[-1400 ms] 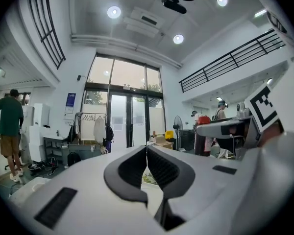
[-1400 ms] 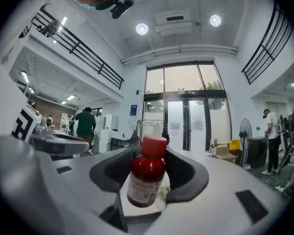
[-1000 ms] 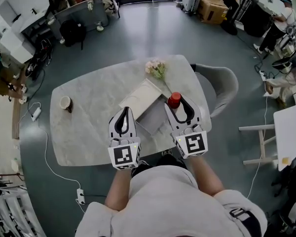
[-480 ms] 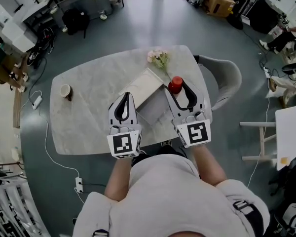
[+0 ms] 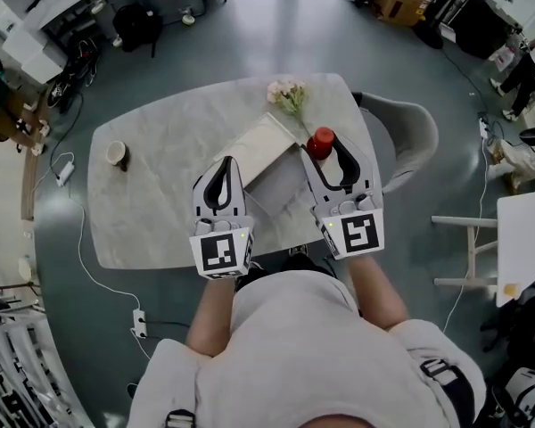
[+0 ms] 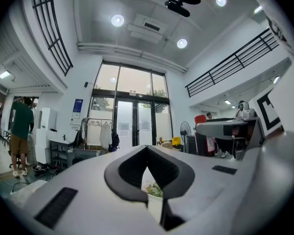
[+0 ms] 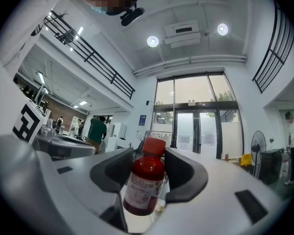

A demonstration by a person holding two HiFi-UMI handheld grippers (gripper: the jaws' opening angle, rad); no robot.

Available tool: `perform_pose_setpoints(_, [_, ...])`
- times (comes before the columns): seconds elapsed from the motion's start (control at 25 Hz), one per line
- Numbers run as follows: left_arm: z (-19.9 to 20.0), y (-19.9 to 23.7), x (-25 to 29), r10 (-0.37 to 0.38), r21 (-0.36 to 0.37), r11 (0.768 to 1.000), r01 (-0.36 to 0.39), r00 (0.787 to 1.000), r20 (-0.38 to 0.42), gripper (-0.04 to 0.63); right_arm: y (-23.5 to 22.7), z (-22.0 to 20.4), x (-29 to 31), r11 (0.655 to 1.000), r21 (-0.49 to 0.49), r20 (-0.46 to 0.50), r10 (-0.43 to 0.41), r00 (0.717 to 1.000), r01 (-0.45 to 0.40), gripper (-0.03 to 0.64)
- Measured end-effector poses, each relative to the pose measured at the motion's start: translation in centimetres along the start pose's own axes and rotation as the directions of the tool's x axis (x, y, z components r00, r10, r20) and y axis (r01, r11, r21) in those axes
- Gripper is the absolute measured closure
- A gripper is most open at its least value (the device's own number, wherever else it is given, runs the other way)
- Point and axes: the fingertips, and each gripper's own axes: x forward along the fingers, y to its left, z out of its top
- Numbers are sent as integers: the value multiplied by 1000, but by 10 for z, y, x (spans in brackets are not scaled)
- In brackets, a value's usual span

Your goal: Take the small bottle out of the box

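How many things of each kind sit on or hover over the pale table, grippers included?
Grippers: 2, the left gripper shut and empty, the right gripper shut on the small bottle
Small bottle, red cap: 1
Box, open: 1
Cup: 1
Bunch of flowers: 1
Total: 6

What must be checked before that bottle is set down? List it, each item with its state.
1. Grip on small bottle: ok; right tool presses both its sides.
2. Bottle upright, cap on: ok, leaning slightly.
3. Bottle clear of the box: cannot tell; head view shows it at the box's right edge.
4. Left tool out of the way: ok; shut, empty, near the box's left side.
5. Bare table to set it on: ok; cup and flowers stand apart.
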Motion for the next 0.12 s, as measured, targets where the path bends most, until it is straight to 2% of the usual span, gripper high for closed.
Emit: perform_pose_setpoints(0.12, [-2,1,2,-3,2,1000,3,1000,4,572,-2,-3,2,1000,1,1,-4,1000,4,405])
